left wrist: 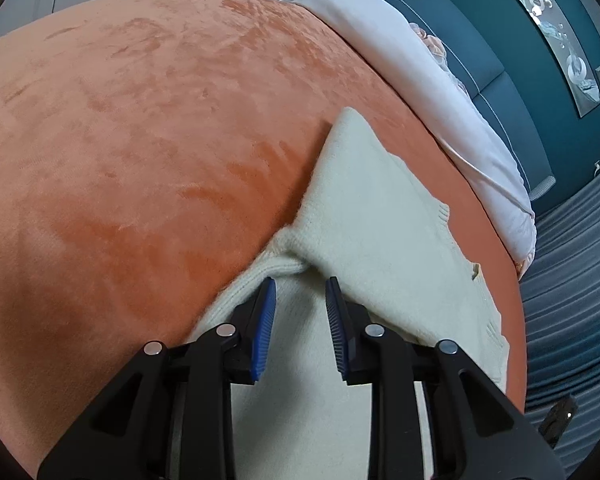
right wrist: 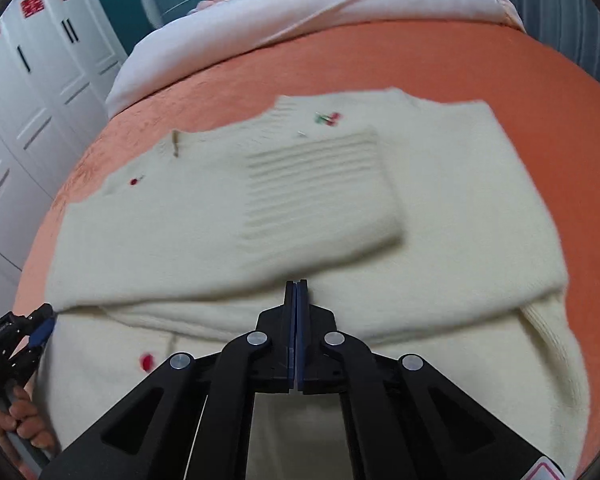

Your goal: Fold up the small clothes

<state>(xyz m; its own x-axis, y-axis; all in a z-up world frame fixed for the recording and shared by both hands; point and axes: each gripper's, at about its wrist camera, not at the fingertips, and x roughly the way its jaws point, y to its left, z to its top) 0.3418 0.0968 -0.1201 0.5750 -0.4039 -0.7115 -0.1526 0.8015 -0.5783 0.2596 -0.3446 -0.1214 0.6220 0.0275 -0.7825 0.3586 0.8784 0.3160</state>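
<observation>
We see a home bedroom: a bed under an orange plush blanket (left wrist: 148,128), a pale pink duvet (left wrist: 428,92) bunched against a teal padded headboard (left wrist: 480,28), and white panelled wardrobe doors (right wrist: 40,92) bearing what may be red paper decorations.

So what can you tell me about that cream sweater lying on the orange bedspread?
The cream sweater is a soft, fuzzy knit with ribbed cuffs and small red embroidered motifs. It lies flat on the orange bedspread, partly folded: a sleeve with a ribbed cuff is laid across the body. The left gripper hovers at a bunched fold with jaws apart, not pinching it. The right gripper is shut, empty, just above the knit.
</observation>
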